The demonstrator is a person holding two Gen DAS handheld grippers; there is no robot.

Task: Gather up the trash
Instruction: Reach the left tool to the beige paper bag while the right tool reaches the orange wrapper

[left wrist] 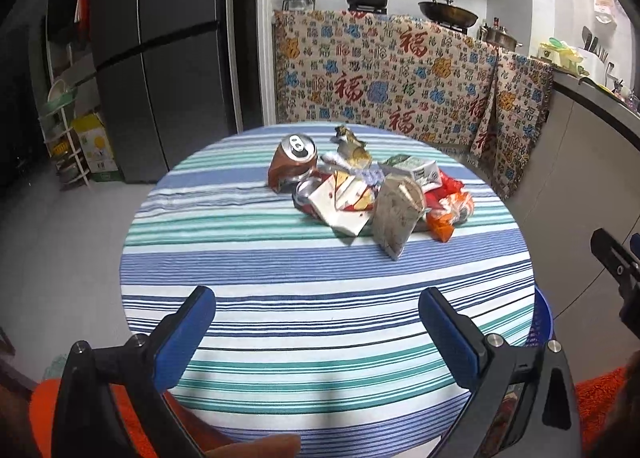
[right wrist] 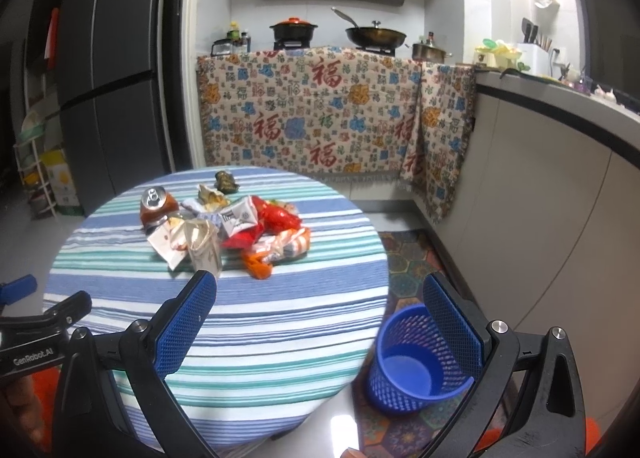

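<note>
A heap of trash (left wrist: 372, 190) lies on the far half of a round table with a striped cloth (left wrist: 280, 278): a crushed brown can (left wrist: 292, 164), a grey paper pouch (left wrist: 394, 210), a white carton (left wrist: 344, 204), red and orange wrappers (left wrist: 448, 206). The heap also shows in the right wrist view (right wrist: 224, 226). My left gripper (left wrist: 316, 322) is open and empty over the table's near edge. My right gripper (right wrist: 320, 314) is open and empty, above the table's right edge. A blue mesh bin (right wrist: 416, 362) stands on the floor right of the table.
A dark fridge (left wrist: 160, 58) stands at the back left beside a rack of boxes (left wrist: 76, 138). A patterned cloth (left wrist: 400, 74) hangs over the stove counter with pots on it. A white counter (right wrist: 560, 162) runs along the right. A patterned rug (right wrist: 408, 258) lies under the bin.
</note>
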